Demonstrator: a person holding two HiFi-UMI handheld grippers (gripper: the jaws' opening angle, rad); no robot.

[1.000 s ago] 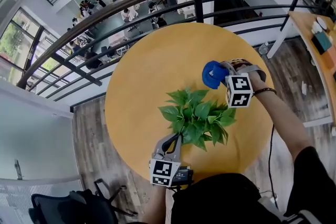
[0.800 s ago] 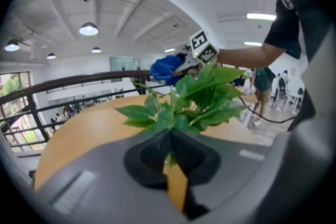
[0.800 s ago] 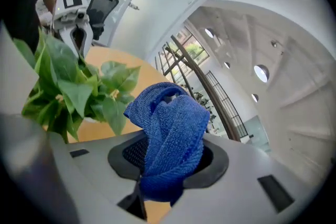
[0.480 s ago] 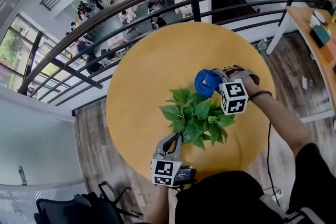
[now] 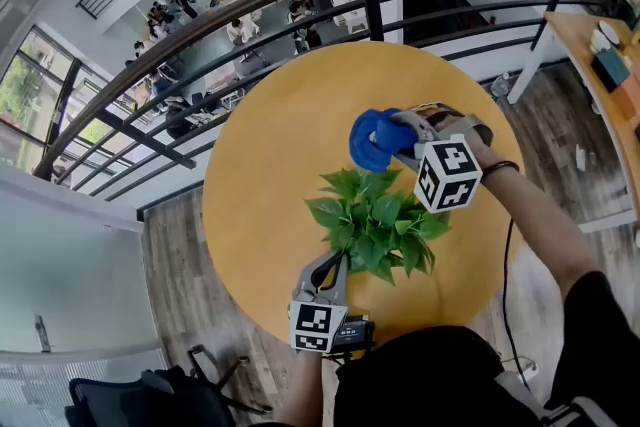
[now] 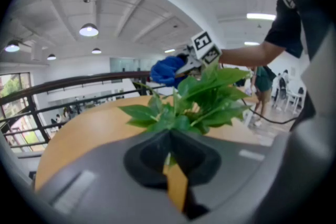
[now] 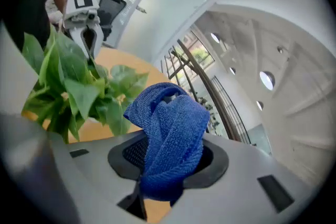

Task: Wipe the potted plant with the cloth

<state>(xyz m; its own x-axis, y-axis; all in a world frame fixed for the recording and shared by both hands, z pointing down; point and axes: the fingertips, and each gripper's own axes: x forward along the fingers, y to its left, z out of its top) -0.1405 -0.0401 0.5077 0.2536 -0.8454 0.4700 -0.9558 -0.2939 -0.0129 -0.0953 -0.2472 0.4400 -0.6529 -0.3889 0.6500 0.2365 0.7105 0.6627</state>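
Right gripper view: right gripper (image 7: 167, 165) clamps the cloth (image 7: 170, 128); left gripper (image 6: 169, 159) pinches the potted plant (image 6: 202, 94).

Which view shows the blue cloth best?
The right gripper view: the cloth fills its centre, clamped in the right gripper. The head view shows a small blue bundle; the left gripper view, a distant patch behind the potted plant.

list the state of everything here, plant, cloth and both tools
potted plant: upright on the round table, leaves spread, pot hidden beneath them
blue cloth: bunched, clamped in the right tool, held by the plant's far leaves
left tool: shut, apparently on a stem at the plant's near edge
right tool: shut on the blue cloth
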